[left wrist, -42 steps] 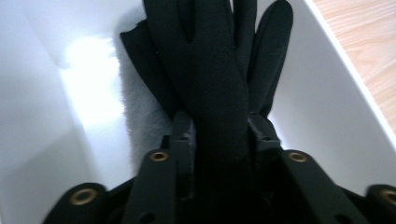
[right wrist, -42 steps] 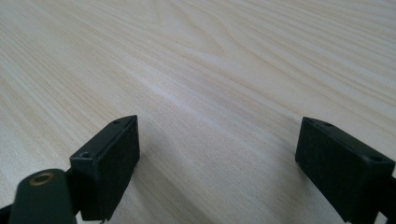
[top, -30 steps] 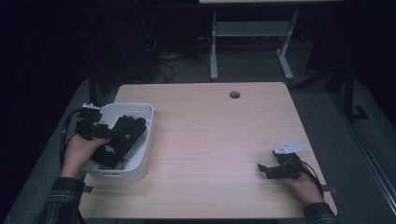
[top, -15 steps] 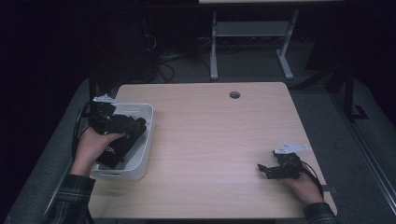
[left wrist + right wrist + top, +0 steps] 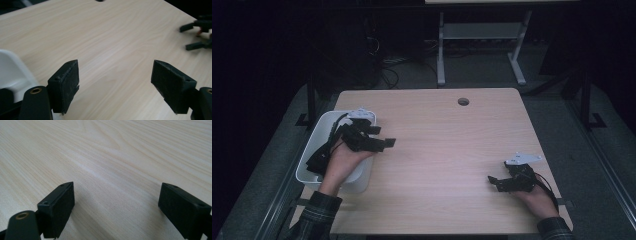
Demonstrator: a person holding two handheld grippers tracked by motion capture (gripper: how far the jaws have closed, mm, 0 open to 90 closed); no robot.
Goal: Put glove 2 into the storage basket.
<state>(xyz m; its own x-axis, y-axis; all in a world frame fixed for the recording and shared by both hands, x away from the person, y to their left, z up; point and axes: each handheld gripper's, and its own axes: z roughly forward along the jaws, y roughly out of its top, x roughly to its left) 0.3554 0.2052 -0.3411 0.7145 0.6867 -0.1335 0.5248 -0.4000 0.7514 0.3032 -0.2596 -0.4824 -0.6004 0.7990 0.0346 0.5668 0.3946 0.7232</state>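
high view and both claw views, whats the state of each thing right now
left claw: open, nothing between its jaws, out past the bin's rim over the table
right claw: open, holding nothing, low over the table near the right edge
white bin: upright at the table's left edge, dark items inside
table: bare wood

Bare table stretches between the two grippers, free for passage. A white tub at nine o'clock walls the left edge.
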